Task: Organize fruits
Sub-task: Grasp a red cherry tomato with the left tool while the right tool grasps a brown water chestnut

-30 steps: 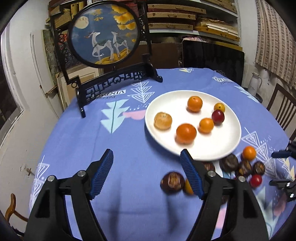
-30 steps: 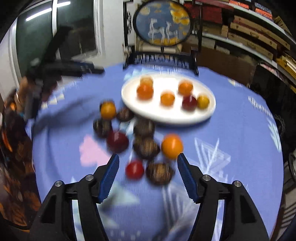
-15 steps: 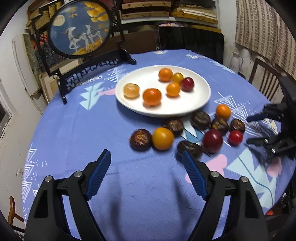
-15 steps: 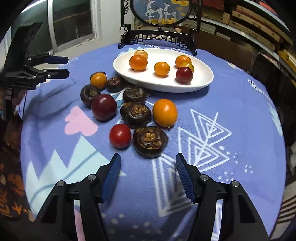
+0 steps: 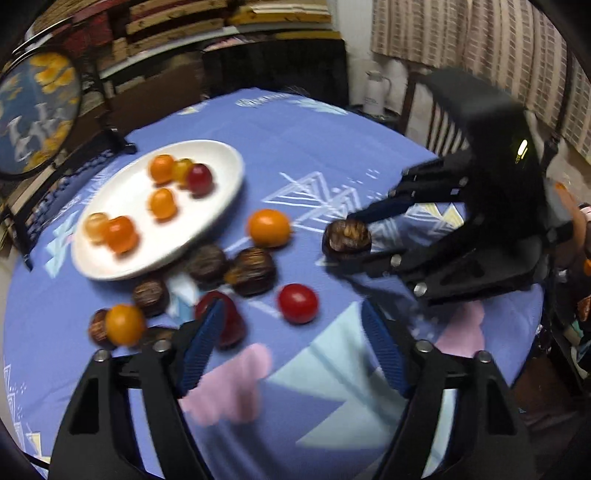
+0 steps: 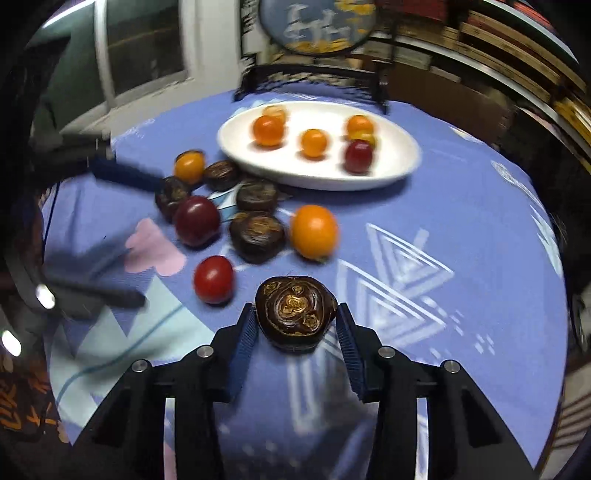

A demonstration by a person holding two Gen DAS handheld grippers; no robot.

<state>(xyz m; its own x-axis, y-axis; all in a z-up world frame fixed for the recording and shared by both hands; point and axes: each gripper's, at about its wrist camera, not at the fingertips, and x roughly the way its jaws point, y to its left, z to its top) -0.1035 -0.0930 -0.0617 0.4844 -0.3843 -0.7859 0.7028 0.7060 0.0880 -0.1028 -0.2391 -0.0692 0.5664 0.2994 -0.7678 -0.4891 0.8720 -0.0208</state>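
My right gripper is shut on a dark brown water chestnut, low over the blue cloth; it also shows in the left wrist view. My left gripper is open and empty, just short of a red tomato and a dark red fruit. A white plate holds several orange fruits and one dark red fruit. An orange fruit, a smaller one and several more chestnuts lie loose beside the plate.
A black stand with a round painted panel stands behind the plate. A wooden chair and a white jug are beyond the table's far edge. Shelves line the wall.
My right gripper moved forward and closed on the nearest water chestnut. My left gripper swung right and nearer the loose fruits, still open.
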